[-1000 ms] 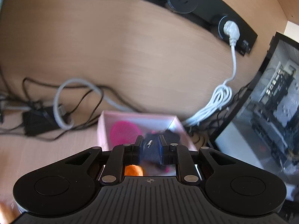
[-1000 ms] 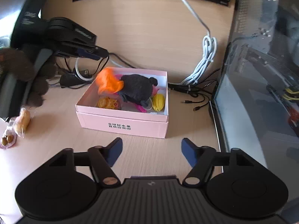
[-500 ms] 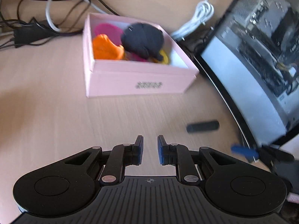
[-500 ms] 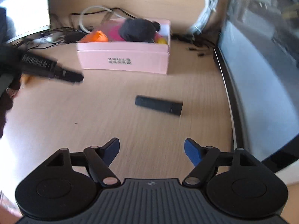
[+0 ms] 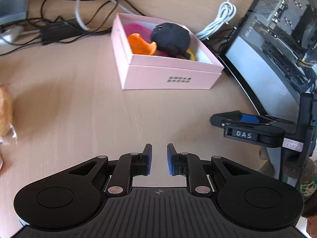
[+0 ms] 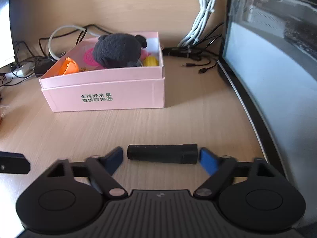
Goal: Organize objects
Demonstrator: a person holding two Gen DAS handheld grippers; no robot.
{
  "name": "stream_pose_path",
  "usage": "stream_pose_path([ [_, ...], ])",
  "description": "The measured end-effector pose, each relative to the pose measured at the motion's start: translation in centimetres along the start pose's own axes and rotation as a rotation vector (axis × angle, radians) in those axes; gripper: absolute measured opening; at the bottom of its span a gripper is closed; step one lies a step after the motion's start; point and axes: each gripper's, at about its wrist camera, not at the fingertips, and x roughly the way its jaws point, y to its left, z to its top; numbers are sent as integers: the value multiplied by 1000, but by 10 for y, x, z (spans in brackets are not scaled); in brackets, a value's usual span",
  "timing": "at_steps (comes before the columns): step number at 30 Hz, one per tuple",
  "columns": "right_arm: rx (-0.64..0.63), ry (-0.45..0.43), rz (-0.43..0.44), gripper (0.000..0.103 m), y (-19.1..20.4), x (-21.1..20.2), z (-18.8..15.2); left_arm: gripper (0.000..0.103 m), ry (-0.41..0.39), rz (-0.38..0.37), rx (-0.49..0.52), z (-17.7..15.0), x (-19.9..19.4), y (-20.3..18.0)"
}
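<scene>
The black cylinder (image 6: pixel 162 154) is a short matte tube with a slightly wider cap section at its right end; in your right wrist view it lies crosswise on the wooden desk (image 6: pixel 138 127) in the lower centre of the frame, directly between the two blue pads of your right gripper (image 6: pixel 160 156). Its ends sit just beside the fingertips, but you cannot tell from this view whether either pad touches it. The right jaws stand spread wide and have just been closing slightly after opening further, with the cylinder between them. Half a second ago the cylinder lay well ahead of the fingers, mid-frame; it now sits level with the fingertips. The pink box (image 6: pixel 111 91) occupies the centre-left of the same view, holding a dark plush toy (image 6: pixel 116 51), an orange item (image 6: pixel 69 66), a magenta item (image 6: pixel 90 56) and a yellow item (image 6: pixel 151 61). In your left wrist view, the left gripper (image 5: pixel 159 158) is at lower centre over bare desk, its jaws drawn nearly together with a narrow gap and nothing between them, as in the two earlier frames. A second ago this gripper was up at the box; the box now sits in the upper centre, well apart from it. Your right gripper's finger shows at the right edge of that view.
</scene>
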Motion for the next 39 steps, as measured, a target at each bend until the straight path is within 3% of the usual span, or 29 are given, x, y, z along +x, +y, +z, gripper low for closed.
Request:
stream_pose_path([
  [5, -41, -21, 26, 74, 8, -26, 13, 17, 7, 6, -7, -3, -3, 5],
  [11, -82, -161, 58, 74, 22, -67, 67, 17, -11, 0, 9, -4, -20, 5],
  [17, -110, -236, 62, 75, 38, -53, 122, 17, -37, 74, -39, -11, -41, 28],
  [19, -116, -219, 45, 88, 45, -41, 129, 17, -39, 103, -62, -15, -46, 38],
  [23, -129, -191, 50, 102, 61, -31, 117, 17, -108, 196, -134, -20, -69, 65],
  [27, -150, -110, 90, 103, 86, -23, 86, 17, -232, 313, -245, -12, -103, 100],
  [30, -164, -48, 126, 103, 106, -21, 58, 17, -216, 357, -334, 2, -108, 129],
  [33, -182, 21, 158, 103, 129, -20, 29, 17, -194, 360, -338, 14, -105, 145],
  [39, -181, 88, 198, 103, 158, -25, -4, 17, -146, 295, -322, 16, -88, 160],
])
